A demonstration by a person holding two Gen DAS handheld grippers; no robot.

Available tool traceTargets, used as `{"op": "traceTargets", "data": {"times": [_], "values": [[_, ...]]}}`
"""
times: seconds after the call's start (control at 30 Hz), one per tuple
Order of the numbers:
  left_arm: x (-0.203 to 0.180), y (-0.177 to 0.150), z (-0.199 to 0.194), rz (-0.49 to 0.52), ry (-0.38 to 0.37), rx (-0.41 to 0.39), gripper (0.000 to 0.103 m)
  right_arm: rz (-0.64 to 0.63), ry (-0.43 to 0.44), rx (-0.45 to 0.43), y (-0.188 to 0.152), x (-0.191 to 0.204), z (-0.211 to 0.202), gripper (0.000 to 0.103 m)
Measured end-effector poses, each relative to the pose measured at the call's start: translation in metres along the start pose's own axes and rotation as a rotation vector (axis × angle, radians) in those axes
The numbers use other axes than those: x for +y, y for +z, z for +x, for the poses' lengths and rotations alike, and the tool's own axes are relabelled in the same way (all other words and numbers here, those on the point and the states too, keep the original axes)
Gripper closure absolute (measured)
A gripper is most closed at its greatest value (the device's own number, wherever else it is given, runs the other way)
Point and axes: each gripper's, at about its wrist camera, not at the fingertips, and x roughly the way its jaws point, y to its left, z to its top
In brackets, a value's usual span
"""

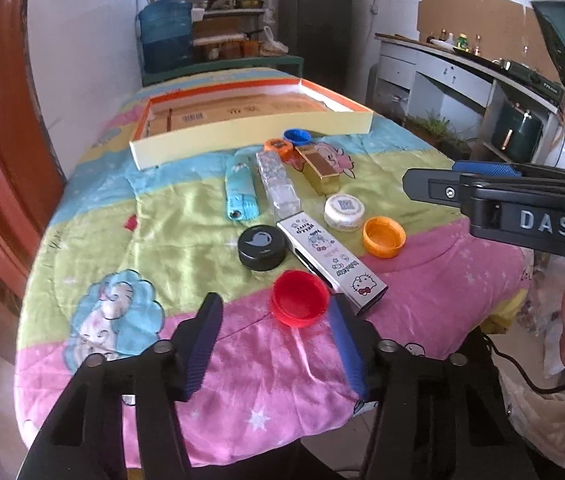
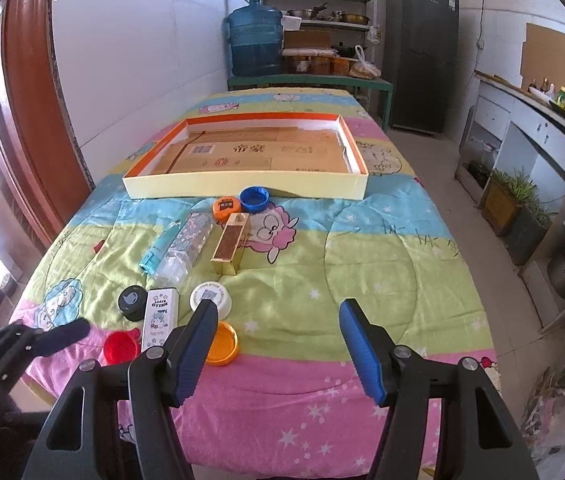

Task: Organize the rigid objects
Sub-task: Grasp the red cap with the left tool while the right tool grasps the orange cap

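Observation:
A shallow cardboard box with an orange inner rim lies at the far end of the table. In front of it lie small objects: a red cap, a white Hello Kitty box, a black round tin, an orange cap, a white jar lid, a gold box, a clear case and a teal case. My left gripper is open just before the red cap. My right gripper is open, near the orange cap.
An orange tin and a blue cap lie by the box's front wall. The table carries a striped cartoon quilt. A white wall runs along the left; a counter stands to the right across a floor gap.

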Motion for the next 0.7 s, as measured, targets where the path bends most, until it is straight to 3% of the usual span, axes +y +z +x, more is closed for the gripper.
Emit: {"op": "traceTargets", "data": {"times": [0.1, 0.3, 0.57, 0.7], "values": [[0.001, -0.001, 0.004, -0.003, -0.006, -0.008, 0.052, -0.007, 0.017, 0.017, -0.004, 0.000, 0.002, 0.045], [0.007, 0.003, 0.006, -0.016, -0.003, -0.015, 0.072, -0.054, 0.081, 0.066, -0.017, 0.006, 0.010, 0.053], [0.015, 0.004, 0.006, -0.051, -0.016, -0.023, 0.072, -0.080, 0.156, 0.091, -0.023, 0.016, 0.014, 0.055], [0.021, 0.004, 0.005, -0.072, -0.016, -0.022, 0.072, -0.106, 0.152, 0.114, -0.026, 0.022, 0.019, 0.055]]}}
